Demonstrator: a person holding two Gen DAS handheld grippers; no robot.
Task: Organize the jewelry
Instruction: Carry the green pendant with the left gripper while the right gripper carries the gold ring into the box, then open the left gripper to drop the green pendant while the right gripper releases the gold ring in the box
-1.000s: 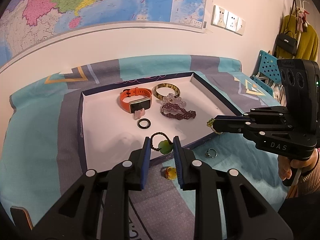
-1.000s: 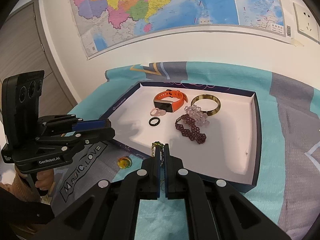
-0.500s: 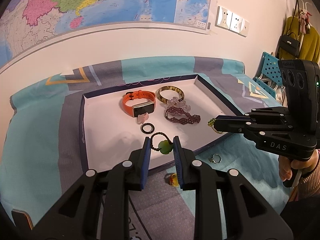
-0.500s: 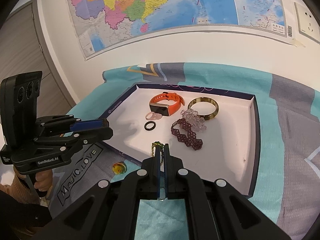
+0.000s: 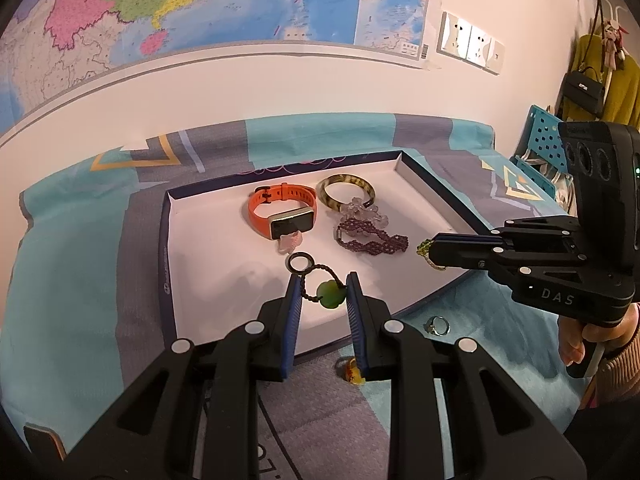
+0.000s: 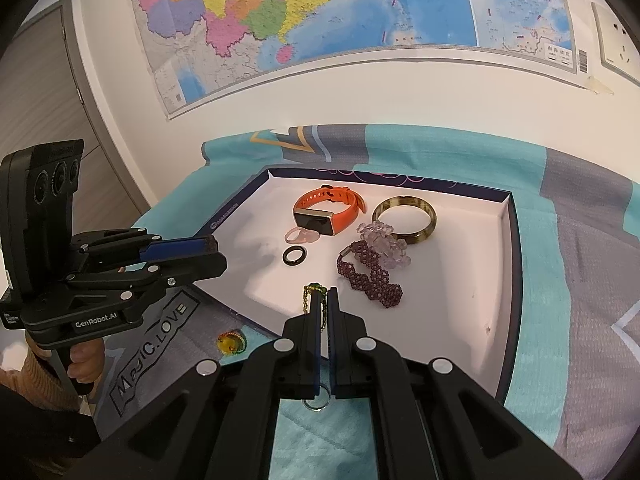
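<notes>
one white tray point(image 5: 208, 264) on a teal-and-grey cloth point(image 5: 72, 248), a map point(image 5: 200, 0) on the wall behind. in the tray: one orange watch point(image 5: 286, 216), one amber bangle point(image 5: 347, 196), one purple bracelet point(image 5: 372, 240), one black ring point(image 5: 299, 262). left gripper point(image 5: 323, 292) pinches a green pendant point(image 5: 330, 294) above the tray's near edge. right gripper point(image 6: 325, 304), jaws pressed together, pinches a gold chain point(image 6: 309, 296).

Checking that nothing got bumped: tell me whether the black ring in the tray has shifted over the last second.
No. The black ring lies just in front of the orange watch as before, inside the tray.
</notes>
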